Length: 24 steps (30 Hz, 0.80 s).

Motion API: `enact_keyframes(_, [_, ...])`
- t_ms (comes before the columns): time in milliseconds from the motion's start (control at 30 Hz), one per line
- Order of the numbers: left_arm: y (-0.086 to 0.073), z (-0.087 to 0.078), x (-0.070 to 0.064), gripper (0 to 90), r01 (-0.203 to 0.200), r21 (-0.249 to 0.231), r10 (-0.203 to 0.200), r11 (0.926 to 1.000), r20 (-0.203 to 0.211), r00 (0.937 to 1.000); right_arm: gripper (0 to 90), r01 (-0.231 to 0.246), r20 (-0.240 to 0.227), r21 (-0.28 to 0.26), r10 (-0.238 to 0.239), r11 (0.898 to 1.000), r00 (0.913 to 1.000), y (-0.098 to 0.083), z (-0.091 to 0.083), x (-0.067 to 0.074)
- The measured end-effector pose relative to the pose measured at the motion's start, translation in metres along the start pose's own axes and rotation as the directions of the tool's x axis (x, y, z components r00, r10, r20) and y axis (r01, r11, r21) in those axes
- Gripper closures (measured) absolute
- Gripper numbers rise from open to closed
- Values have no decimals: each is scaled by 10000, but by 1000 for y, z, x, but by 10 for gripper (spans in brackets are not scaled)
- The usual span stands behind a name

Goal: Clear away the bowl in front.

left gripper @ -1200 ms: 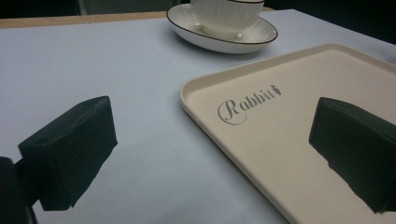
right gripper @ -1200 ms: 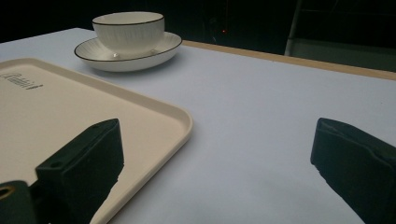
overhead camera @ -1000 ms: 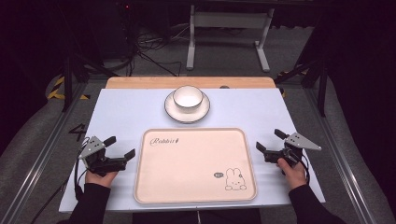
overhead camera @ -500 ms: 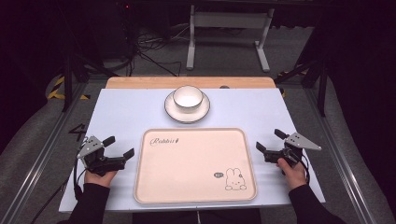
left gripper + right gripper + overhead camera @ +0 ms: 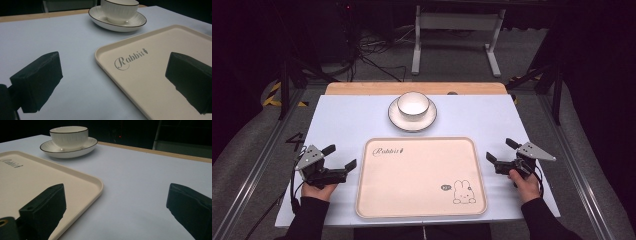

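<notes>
Your left gripper (image 5: 341, 157) sits just off the tray (image 5: 422, 175)'s left edge, jaws spread wide, holding nothing. Your right gripper (image 5: 500, 153) mirrors it just off the tray's right edge, jaws likewise spread and empty. Tray lies flat on the table (image 5: 347, 120), w/ the cup (image 5: 413, 105) standing upright in its saucer (image 5: 398, 119) just beyond the tray's far edge, apart from it.

Risks, as judged from here:

1. Tray rim is low and thin. If you close on it w/o getting one jaw under the lip, jaws will likely skate off or just push the tray sideways.
2. Uneven timing btwn the two sides could twist the tray toward the saucer; the gap there is small, so a nudge could rattle or tip the cup.
3. If the cup is what you're after, reaching over the tray from either side risks dragging a jaw across the rim.
4. Cup sits loose in the saucer; lifting the saucer alone could slide it.
</notes>
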<state>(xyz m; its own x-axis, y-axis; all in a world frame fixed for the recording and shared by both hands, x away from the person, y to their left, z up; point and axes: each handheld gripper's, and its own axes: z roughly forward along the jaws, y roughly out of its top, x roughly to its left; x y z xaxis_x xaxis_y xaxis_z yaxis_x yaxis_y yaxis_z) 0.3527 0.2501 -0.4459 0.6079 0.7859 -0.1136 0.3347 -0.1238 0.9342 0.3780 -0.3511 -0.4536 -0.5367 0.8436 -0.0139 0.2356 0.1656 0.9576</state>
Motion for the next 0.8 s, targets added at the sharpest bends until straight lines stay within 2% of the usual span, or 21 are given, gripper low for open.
enact_keyframes(300, [15, -6, -6, 14, -253, -156, 255, 9996, 151, 9996, 31, 4, 5, -14, -4, 10000, 10000, 0, 0, 0])
enact_keyframes(633, [31, -14, -11, 14, -251, -430, 264, 9988, 301, 9992, 31, 28, 39, -8, -28, 10000, 10000, 0, 0, 0])
enact_keyframes(800, [41, -13, -19, 14, -507, -568, 534, 9971, 480, 9974, 31, 18, 14, -24, -18, 10000, 10000, 0, 0, 0])
